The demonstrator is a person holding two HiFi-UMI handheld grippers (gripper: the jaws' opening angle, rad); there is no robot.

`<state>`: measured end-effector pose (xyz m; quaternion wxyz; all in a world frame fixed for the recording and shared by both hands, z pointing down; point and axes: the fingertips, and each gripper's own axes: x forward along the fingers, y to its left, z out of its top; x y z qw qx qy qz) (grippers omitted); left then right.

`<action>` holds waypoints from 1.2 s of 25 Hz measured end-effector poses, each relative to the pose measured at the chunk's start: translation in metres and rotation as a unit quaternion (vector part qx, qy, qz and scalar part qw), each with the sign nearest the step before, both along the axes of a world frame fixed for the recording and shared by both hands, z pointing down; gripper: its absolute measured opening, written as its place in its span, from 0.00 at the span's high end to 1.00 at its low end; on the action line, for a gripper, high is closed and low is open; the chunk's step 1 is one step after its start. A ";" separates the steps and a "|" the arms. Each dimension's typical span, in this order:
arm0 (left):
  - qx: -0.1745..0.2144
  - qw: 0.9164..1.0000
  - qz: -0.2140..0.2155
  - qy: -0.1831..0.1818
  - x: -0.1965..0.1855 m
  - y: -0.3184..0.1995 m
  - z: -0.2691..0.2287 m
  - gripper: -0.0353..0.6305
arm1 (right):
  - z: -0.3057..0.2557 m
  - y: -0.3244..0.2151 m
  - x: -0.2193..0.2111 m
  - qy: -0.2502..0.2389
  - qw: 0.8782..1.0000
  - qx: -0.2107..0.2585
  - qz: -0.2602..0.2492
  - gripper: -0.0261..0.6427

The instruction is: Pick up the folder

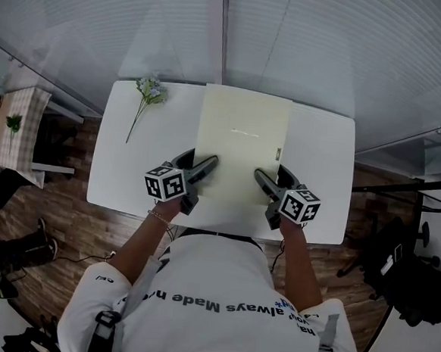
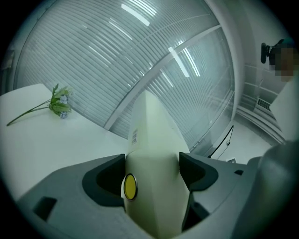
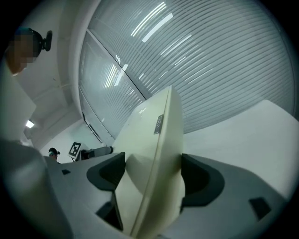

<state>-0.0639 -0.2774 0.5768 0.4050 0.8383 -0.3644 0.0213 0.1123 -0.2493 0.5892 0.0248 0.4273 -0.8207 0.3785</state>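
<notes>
A pale cream folder [image 1: 242, 143] is held over the white table [image 1: 114, 178], its far edge past the table's back edge. My left gripper [image 1: 206, 165] is shut on its near left corner, and my right gripper [image 1: 264, 178] is shut on its near right corner. In the left gripper view the folder [image 2: 154, 154] fills the gap between the jaws, with a yellow round stud on its side. In the right gripper view the folder [image 3: 154, 158] stands edge-on, pinched between the jaws, with a small label near its spine.
A sprig of artificial flowers [image 1: 147, 97] lies at the table's back left, also seen as the flowers [image 2: 58, 103] in the left gripper view. Ribbed glass panels stand behind the table. A small checked side table [image 1: 15, 129] is at the left, and dark stands [image 1: 404, 262] at the right.
</notes>
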 end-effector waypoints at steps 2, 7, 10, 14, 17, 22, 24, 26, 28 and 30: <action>0.014 1.000 -0.003 -0.002 0.000 0.000 -0.014 0.46 | -0.013 0.000 0.000 0.001 1.000 0.012 0.001 0.47; 0.049 0.999 -0.007 -0.003 -0.001 0.001 -0.048 0.46 | -0.047 0.000 -0.001 0.005 0.999 0.047 0.003 0.47; 0.068 0.998 -0.009 0.004 -0.001 0.001 -0.067 0.46 | -0.069 0.000 0.000 0.010 0.997 0.070 0.006 0.47; 0.090 0.996 -0.014 0.022 -0.001 0.001 -0.091 0.46 | -0.099 -0.001 0.001 0.021 0.994 0.102 0.007 0.47; 0.107 0.994 -0.019 0.032 -0.003 0.002 -0.108 0.46 | -0.118 -0.002 0.000 0.030 0.992 0.125 0.008 0.47; 0.150 0.988 -0.014 0.022 -0.002 0.002 -0.135 0.46 | -0.140 0.000 0.000 0.033 0.988 0.153 0.007 0.47; 0.167 0.986 -0.011 0.018 -0.001 0.002 -0.146 0.46 | -0.148 0.000 0.001 0.032 0.986 0.162 0.009 0.47; 0.181 0.983 -0.007 0.017 0.000 0.003 -0.156 0.46 | -0.156 0.001 0.002 0.030 0.985 0.172 0.012 0.47; 0.192 0.981 -0.002 0.017 0.002 0.003 -0.164 0.46 | -0.164 0.003 0.004 0.029 0.983 0.182 0.014 0.47; 0.204 0.979 0.000 0.018 0.003 0.004 -0.173 0.46 | -0.172 0.004 0.004 0.033 0.980 0.193 0.016 0.47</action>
